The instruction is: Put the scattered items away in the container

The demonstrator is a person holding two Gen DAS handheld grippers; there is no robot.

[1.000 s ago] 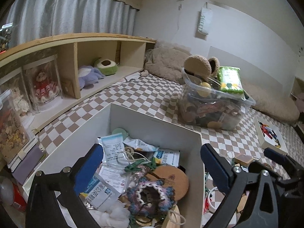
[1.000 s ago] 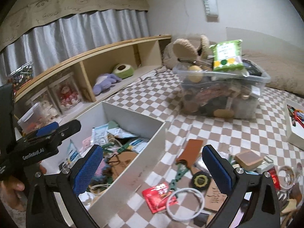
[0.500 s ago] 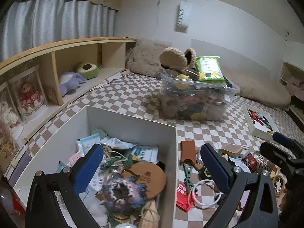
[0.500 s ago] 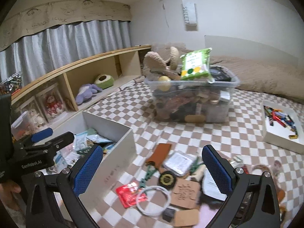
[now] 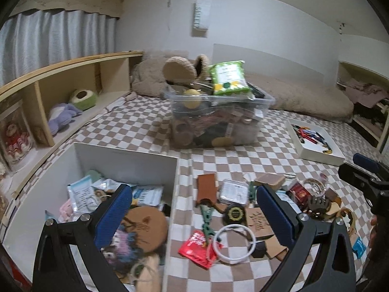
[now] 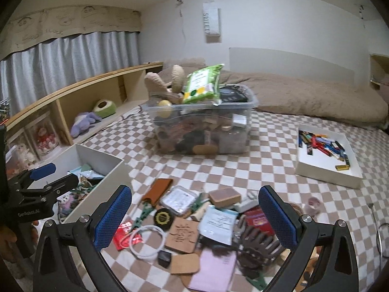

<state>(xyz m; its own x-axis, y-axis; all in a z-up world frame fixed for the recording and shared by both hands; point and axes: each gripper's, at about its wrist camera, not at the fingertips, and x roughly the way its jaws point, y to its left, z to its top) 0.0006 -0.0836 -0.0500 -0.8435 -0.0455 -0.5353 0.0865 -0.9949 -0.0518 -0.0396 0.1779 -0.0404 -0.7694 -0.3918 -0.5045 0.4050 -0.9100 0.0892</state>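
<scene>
Scattered items point(image 6: 194, 221) are spread on the checked cover point(image 6: 267, 160), just right of the white box point(image 5: 126, 158), whose right wall point(image 5: 173, 202) borders the pile. Both the left gripper point(image 5: 194, 215) and the right gripper point(image 6: 194, 216) are held wide open and empty. Bare cover is seen between the pile and the clear bin point(image 6: 201, 124). A white tray point(image 6: 325, 155) lies well apart, right. A cable loop point(image 5: 234, 243) overlaps what appears to be a red packet point(image 5: 197, 245).

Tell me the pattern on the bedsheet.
The bedsheet is a brown-and-white checkerboard, clearest in the right wrist view.
</scene>
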